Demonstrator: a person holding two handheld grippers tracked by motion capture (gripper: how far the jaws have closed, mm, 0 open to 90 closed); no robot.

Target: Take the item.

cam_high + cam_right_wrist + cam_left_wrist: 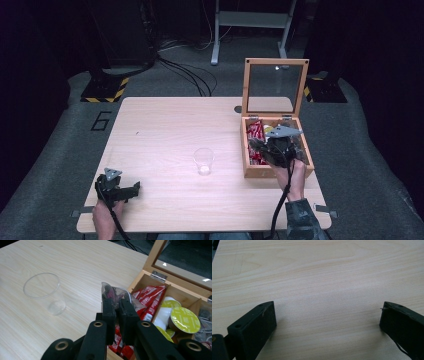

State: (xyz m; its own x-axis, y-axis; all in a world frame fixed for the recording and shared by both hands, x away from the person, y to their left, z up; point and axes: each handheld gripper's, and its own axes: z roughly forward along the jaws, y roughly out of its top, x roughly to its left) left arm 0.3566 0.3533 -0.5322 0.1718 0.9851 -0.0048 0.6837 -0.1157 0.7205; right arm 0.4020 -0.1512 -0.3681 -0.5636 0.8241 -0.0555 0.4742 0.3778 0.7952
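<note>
1. Right gripper (115,306): jaws clamped on a clear sachet (113,293) with dark contents. Sachet sticks up past the jaw tips, long axis roughly along the jaws.
2. High view puts the right gripper (274,148) over the wooden box (277,171), near-left compartment. Sachet looks lifted clear of the box, can't confirm full clearance.
3. Box contents beside the jaws: red sachets (150,298) just behind, green-lidded pods (184,320) to the right. Glass lid (275,85) stands open at the far side.
4. Key relation: clear plastic cup (45,292) sits left of the jaws, upright, mouth up, well apart from the box. In the high view the cup (203,160) is mid-tabletop, between the two grippers, nearer the right one.
5. Likely next move: carry the sachet left to the cup's mouth. The right hand has the shorter path.
6. Left gripper (327,322): jaws wide apart, nothing between them, bare tabletop (317,272) below. High view has it (116,189) parked at the near-left corner, well away from the cup.
</note>
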